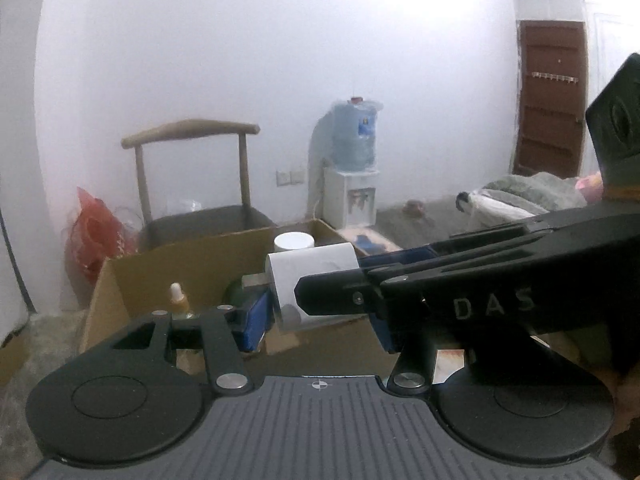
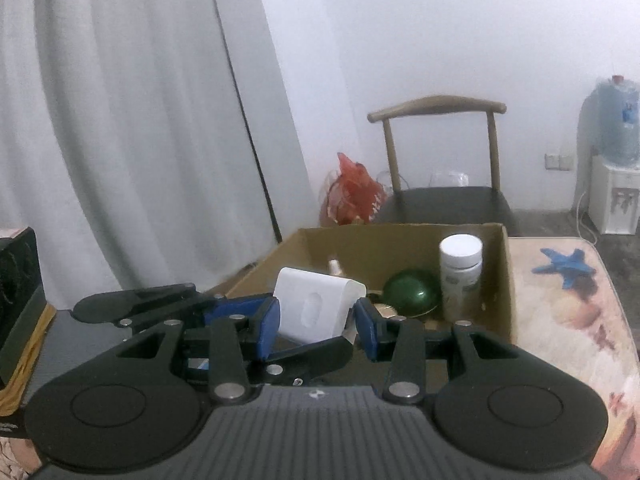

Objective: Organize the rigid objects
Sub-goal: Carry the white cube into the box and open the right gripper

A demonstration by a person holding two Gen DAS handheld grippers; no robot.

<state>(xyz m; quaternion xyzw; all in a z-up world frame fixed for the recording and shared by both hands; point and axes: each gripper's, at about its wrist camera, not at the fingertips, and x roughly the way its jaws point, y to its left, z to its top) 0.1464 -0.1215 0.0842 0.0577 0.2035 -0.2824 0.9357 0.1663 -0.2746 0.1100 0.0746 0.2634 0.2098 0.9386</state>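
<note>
1. White wall (image 2: 440, 40) behind, grey curtain (image 2: 120, 120) hanging on left side of right wrist view, brown door (image 1: 552, 100) far right in left wrist view.
2. Open-topped cardboard carton (image 2: 360, 240) sitting on patterned surface (image 2: 560, 340); far wall and right wall upright, near rim hidden behind claws.
3. White box (image 2: 316, 306) held up at carton's near-left rim, tilted; cannot tell whether fully over the carton or just short of it.
4. Right gripper (image 2: 316, 328): blue pads pressed on both sides of white box, pinching it.
5. Left gripper (image 1: 316, 324): near pad tight against white box, other pad mostly hidden behind right gripper's fingers crossing in from the right; reads as pinching same box.
6. Both claws crowded on one item, fingers overlapping, little slack between them.
7. Inside carton: white bottle (image 2: 460, 276) upright near right wall, green ball (image 2: 412, 296) just beside it, small dropper bottle (image 1: 178, 300) near far-left corner. Bare floor of carton showing only near right wall.
8. Blue toy plane (image 2: 564, 268) on surface right of carton, well apart from it; open patch around it.
9. Chair (image 2: 440, 200) behind carton, red bag (image 2: 352, 192) beside chair, water dispenser (image 1: 352, 196) against wall.
</note>
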